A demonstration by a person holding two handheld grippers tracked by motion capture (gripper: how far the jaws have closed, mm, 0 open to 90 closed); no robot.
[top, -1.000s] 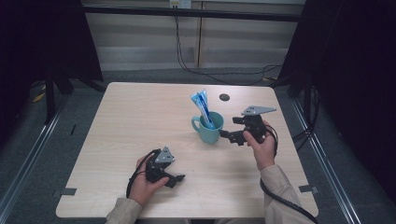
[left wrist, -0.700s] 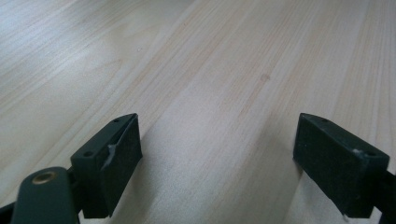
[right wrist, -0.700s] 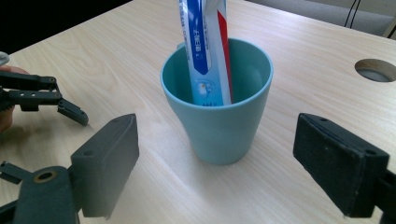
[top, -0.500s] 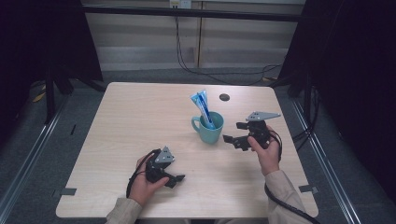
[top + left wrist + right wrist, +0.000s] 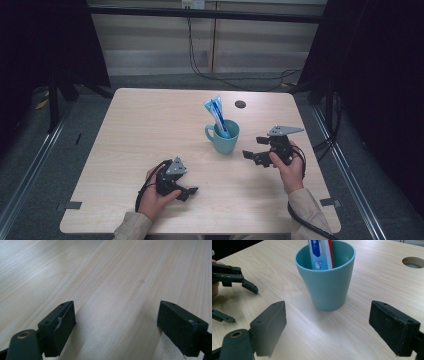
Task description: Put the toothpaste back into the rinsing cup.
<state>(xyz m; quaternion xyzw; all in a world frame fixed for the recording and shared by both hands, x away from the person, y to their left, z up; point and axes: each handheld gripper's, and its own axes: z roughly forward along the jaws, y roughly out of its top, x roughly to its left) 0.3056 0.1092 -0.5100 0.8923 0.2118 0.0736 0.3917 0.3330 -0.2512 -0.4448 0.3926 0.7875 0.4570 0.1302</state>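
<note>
my table (image 5: 150, 130): pale wood grain | cup (image 5: 327, 277): teal | tube (image 5: 320, 252) in it: blue, white, red edge | my gripper jaws: black | my sleeves (image 5: 131, 231): beige

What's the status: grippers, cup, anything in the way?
Left gripper open, empty, low over bare table. Right gripper open, empty, facing teal cup, short of it. Toothpaste tube upright inside. Path clear.
</note>
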